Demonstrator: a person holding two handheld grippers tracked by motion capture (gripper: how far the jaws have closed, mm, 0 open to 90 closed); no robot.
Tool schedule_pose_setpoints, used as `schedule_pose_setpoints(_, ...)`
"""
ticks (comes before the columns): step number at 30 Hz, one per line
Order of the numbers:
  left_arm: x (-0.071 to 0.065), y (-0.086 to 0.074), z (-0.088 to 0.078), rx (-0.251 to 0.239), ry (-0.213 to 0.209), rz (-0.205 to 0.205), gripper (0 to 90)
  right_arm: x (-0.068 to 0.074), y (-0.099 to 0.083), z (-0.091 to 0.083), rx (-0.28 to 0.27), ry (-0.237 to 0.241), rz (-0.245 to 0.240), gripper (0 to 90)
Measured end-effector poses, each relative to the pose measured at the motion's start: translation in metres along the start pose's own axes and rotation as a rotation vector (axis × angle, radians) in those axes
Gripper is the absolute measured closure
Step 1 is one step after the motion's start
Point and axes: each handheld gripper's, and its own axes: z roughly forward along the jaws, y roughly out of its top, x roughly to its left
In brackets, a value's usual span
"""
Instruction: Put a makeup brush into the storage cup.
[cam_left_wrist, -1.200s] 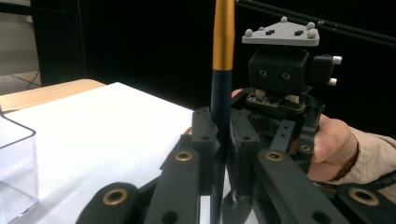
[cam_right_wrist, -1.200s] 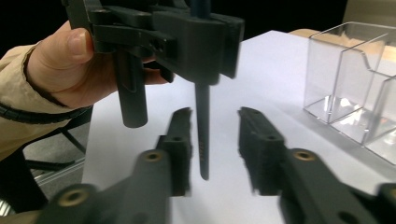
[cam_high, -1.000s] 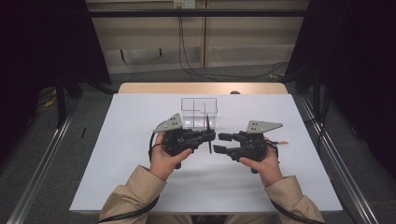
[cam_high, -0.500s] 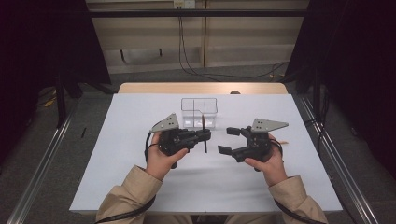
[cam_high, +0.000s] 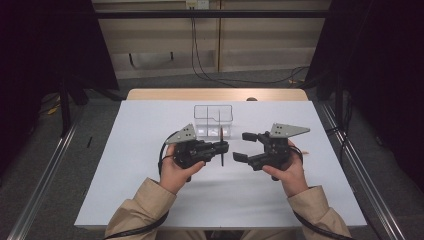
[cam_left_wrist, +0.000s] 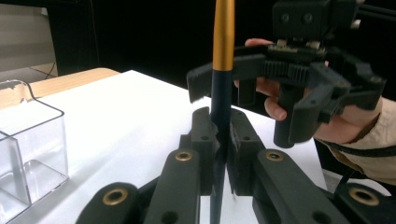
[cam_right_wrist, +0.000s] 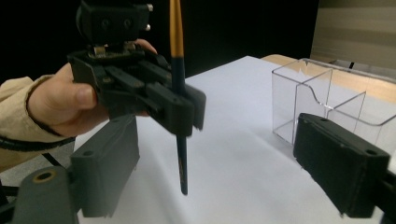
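The bench (cam_high: 150, 190) is covered by a plain white sheet across nearly its whole top; a strip of bare light wood (cam_high: 165, 94) is left exposed along the far edge. One clear plastic organiser (cam_high: 213, 116) is set directly on the white surface, near the far edge and about midway across. It is divided into compartments by clear partitions, and it stands upright. A small dark item (cam_high: 251, 99) is noted at the far edge, too small to be identified.
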Motion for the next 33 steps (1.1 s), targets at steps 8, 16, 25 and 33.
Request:
schedule_pose_setpoints(8,-0.002,-0.002,0.007,0.013,-0.007,0.006,83.4,0.001,0.013,0.000,-0.025,0.013,-0.002,22.7)
schedule_pose_setpoints(16,-0.004,-0.001,0.012,0.025,-0.010,0.020,83.4,0.002,0.020,0.002,-0.055,0.022,-0.018,39.2)
schedule_pose_setpoints(25,-0.006,0.000,0.016,0.021,-0.018,0.026,83.4,0.006,0.022,0.009,-0.071,0.043,-0.016,59.0)
schedule_pose_setpoints(33,-0.007,0.001,0.017,0.019,-0.019,0.031,83.4,0.006,0.020,0.013,-0.075,0.052,-0.006,70.4)
